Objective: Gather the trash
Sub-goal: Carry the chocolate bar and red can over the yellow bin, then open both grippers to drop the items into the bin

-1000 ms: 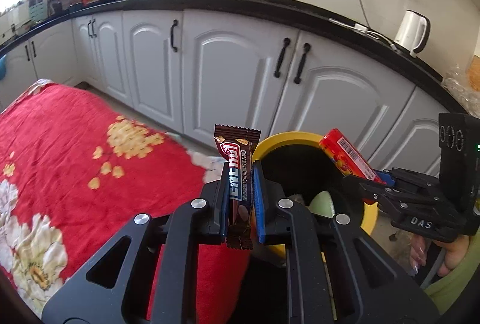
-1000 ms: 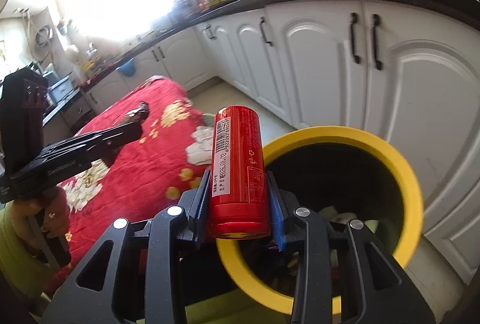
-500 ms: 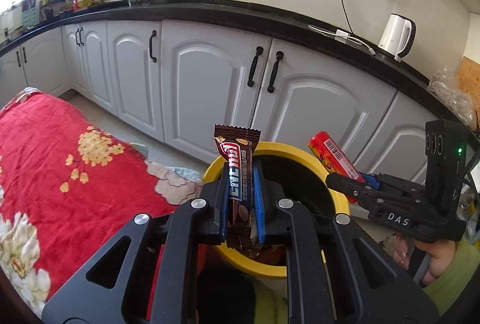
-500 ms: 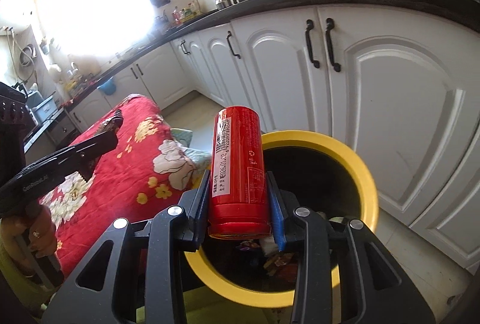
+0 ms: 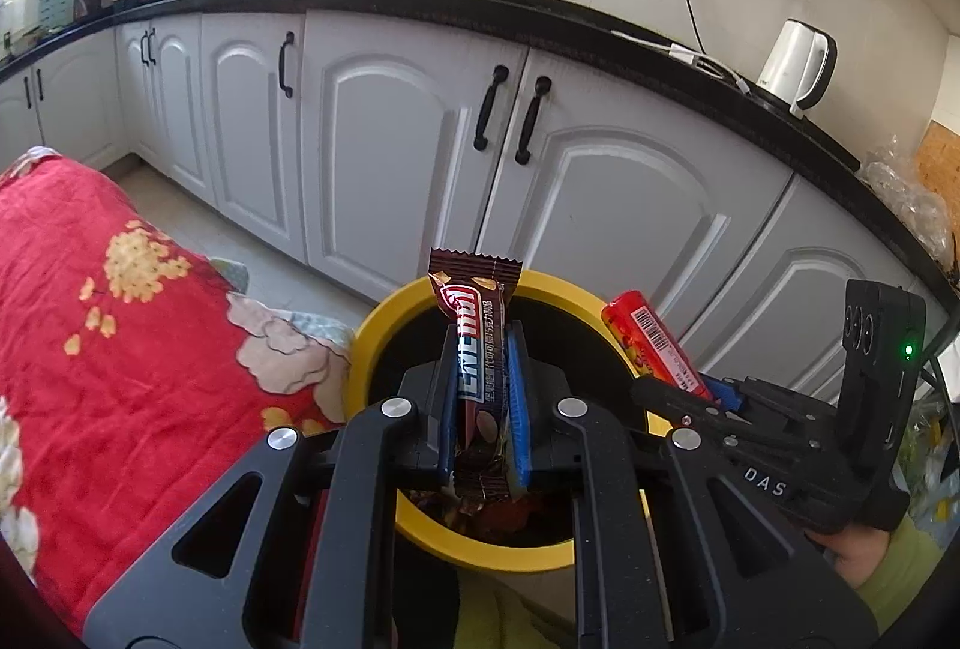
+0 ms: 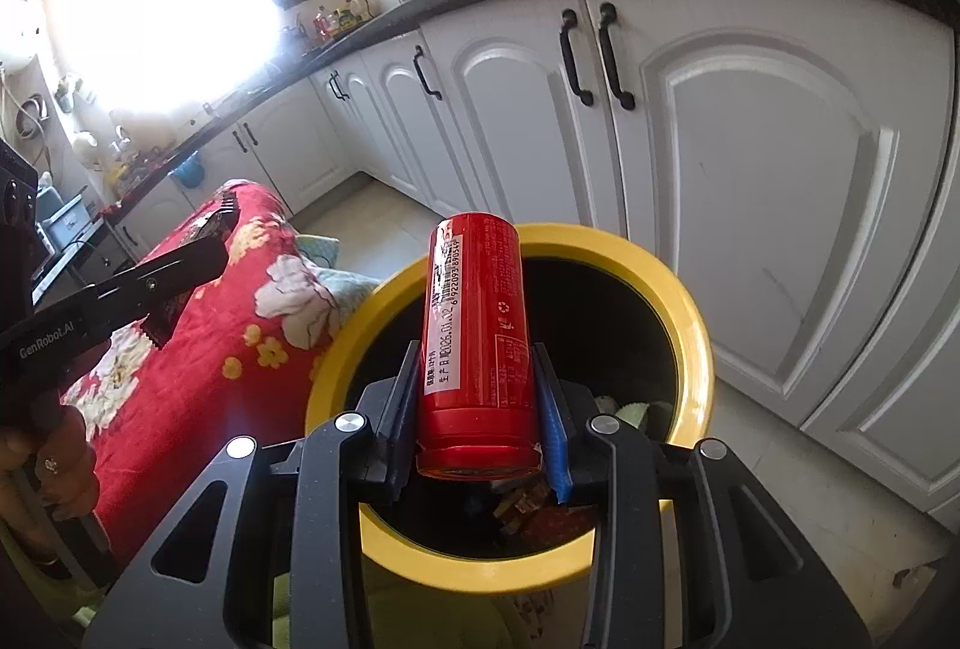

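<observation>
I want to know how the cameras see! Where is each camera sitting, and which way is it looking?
Left wrist view: sits on the left tool, looks along its fingers at the chocolate bar wrapper it grips, over the yellow trash bin; the right tool and a hand show at the right.
Right wrist view: sits on the right tool, looks past its red can into the bin; the left tool shows at the left.
Both views share the bin, white cabinets and red flowered cloth.
</observation>
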A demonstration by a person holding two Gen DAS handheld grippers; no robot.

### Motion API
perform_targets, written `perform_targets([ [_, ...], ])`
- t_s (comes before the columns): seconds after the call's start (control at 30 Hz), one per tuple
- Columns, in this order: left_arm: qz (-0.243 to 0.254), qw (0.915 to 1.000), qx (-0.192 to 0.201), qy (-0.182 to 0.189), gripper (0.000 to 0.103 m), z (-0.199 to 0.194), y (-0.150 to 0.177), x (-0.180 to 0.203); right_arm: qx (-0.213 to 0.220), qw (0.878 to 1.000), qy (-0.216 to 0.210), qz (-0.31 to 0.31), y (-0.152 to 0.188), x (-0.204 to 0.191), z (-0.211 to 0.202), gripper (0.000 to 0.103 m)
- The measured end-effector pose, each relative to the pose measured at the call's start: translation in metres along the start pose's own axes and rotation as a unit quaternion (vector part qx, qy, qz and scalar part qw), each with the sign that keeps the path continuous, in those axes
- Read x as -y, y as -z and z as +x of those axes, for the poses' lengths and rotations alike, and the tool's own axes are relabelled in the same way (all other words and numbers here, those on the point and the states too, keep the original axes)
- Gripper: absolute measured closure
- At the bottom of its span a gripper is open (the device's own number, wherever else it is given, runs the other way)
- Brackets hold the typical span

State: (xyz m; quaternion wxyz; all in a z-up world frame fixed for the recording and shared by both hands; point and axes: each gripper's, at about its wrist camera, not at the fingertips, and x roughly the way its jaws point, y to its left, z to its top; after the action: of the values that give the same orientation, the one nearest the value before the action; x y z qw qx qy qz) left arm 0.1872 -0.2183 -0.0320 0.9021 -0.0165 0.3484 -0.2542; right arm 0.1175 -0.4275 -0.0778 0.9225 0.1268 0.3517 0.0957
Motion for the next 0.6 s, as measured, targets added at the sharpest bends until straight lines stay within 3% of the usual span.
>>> perform_targets([
  [0.6, 0.001, 0.9983, -0.058, 0.005, 0.093, 0.050, 0.010, 0.009, -0.043, 0.999, 0.013, 0.006, 0.022, 0.005, 0.033, 0.070],
])
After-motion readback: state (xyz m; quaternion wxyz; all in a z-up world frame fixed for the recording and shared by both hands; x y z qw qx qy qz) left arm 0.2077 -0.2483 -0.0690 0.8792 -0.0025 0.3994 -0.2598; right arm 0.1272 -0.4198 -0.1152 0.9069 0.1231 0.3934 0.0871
